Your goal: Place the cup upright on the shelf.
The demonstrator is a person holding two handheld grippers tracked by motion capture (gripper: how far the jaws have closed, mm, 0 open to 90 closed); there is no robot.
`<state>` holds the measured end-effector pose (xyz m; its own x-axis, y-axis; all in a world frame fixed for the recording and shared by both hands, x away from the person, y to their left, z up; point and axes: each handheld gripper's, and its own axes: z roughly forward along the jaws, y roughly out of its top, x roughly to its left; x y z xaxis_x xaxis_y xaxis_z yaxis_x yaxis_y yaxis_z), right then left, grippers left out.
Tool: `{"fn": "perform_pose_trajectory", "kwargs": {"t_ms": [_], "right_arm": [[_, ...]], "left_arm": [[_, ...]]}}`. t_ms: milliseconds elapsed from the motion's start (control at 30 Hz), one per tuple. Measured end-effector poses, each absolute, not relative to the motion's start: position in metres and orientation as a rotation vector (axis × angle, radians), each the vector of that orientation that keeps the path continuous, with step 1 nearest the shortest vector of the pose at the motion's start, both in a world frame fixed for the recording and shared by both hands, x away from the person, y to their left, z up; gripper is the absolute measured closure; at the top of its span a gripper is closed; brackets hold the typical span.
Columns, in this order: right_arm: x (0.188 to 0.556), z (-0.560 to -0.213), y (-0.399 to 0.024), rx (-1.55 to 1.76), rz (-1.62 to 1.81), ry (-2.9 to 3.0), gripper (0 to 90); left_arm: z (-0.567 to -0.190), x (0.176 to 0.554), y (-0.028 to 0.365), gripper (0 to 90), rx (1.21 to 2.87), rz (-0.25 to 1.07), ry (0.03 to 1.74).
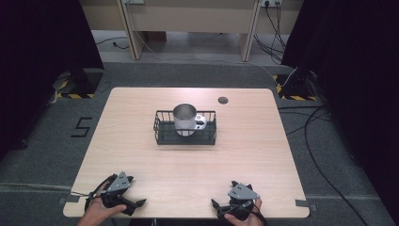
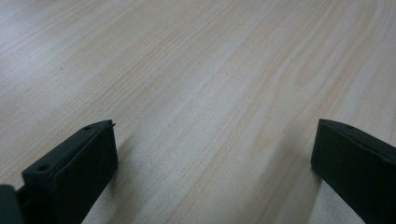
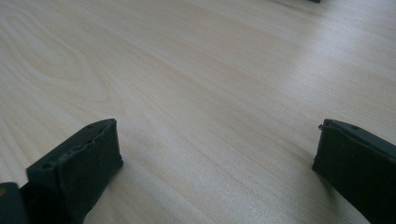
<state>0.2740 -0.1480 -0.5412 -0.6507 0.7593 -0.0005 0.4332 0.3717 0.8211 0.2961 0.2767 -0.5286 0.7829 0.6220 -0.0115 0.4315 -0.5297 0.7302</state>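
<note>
Resting near the front edge of the counter [image 1: 141,155], both tongs sit in a person's hands, well short of the basket. Landmark for all positions: the black wire basket [image 1: 185,128], sitting at mid-counter, slightly toward the far edge.

Basket contents: a metal mug [image 1: 185,118], upright, open mouth up, standing in the middle of the basket and rising above its rim. A white piece with a dark hole lies just right of the mug inside the basket, touching or nearly touching it; what it is cannot be told at this size.

Beyond the basket, to its right, a small dark round disc [image 1: 223,100] is set in the counter surface near the far edge.

Left tongs [image 1: 123,198]: nearer than the basket and off to its left, held by the left hand [image 1: 96,211]. In the left gripper view the left tongs [image 2: 212,154] are released, jaws spread wide with bare wood grain between them, nothing held.

Right tongs [image 1: 230,205]: nearer than the basket and off to its right, held by the right hand [image 1: 244,217]. In the right gripper view the right tongs [image 3: 217,149] are likewise released, jaws wide apart over bare counter, nothing between them.

Both tongs are well apart from the basket and from each other.
</note>
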Motion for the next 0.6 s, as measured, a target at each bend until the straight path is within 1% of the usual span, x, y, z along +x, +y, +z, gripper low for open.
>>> {"fn": "perform_pose_trajectory", "kwargs": {"t_ms": [600], "right_arm": [[0.2735,-0.5415,-0.1479,1.036,1.184,2.256,0.7]], "left_arm": [[-0.5286,0.2958,0.2767,0.0,2.212,0.321,0.78]]}}
